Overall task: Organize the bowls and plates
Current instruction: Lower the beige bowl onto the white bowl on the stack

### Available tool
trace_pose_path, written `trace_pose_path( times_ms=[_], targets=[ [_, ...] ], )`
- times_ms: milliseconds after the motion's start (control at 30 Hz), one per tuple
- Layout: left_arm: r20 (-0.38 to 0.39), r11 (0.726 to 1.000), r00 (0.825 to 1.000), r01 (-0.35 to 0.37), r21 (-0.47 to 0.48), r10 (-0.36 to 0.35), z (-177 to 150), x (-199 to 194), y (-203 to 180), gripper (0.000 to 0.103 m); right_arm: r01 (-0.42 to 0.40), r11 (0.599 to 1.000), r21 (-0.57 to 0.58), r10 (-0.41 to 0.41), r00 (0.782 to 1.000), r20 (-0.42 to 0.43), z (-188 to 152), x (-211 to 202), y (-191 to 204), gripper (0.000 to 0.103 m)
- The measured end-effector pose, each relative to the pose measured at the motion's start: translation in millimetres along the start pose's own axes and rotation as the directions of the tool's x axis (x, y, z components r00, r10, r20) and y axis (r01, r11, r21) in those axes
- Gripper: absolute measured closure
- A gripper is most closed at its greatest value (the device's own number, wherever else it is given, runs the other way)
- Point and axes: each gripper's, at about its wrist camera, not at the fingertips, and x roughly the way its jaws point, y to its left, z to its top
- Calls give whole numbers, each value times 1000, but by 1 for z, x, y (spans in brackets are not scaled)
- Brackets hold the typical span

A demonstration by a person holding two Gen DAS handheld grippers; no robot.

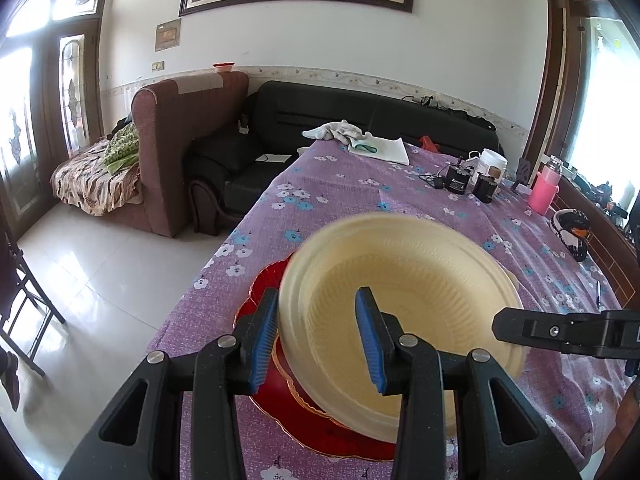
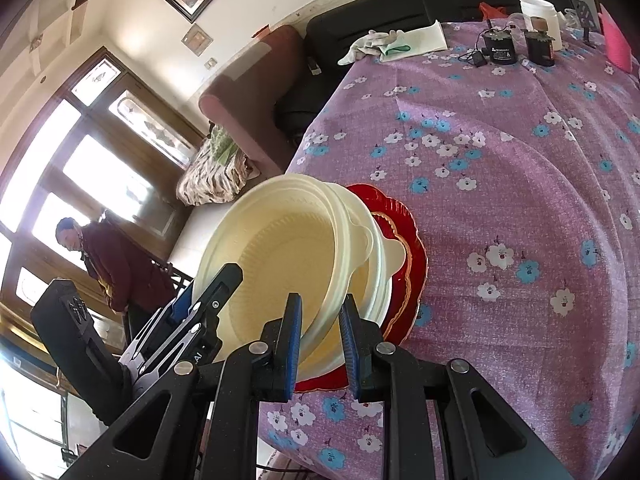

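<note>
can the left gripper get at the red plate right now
Probably not. The red plate lies under the cream bowl, and the left gripper is already clamped on that bowl's rim.

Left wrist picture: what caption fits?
Two grippers hold a cream bowl over a red plate.

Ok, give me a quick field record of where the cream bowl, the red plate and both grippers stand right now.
cream bowl: upper bowl tilted, straddled at its rim by both grippers
second bowl: cream bowl with tab handles beneath it, on the plate
red plate: flat on the purple floral tablecloth, near the table edge
left gripper: pads either side of the bowl's near rim
right gripper: closed on the bowl's rim at the opposite side
far end of table: pink bottle, white cloth
</note>
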Motion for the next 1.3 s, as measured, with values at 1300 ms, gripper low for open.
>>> trace_pose_path(
  times_ms=[1300],
  targets=[
    [5,1000,1000,0,5,0,-1,-2,0,61,-20,998,67,18,999,37,-6,-27,-30,81]
  ],
)
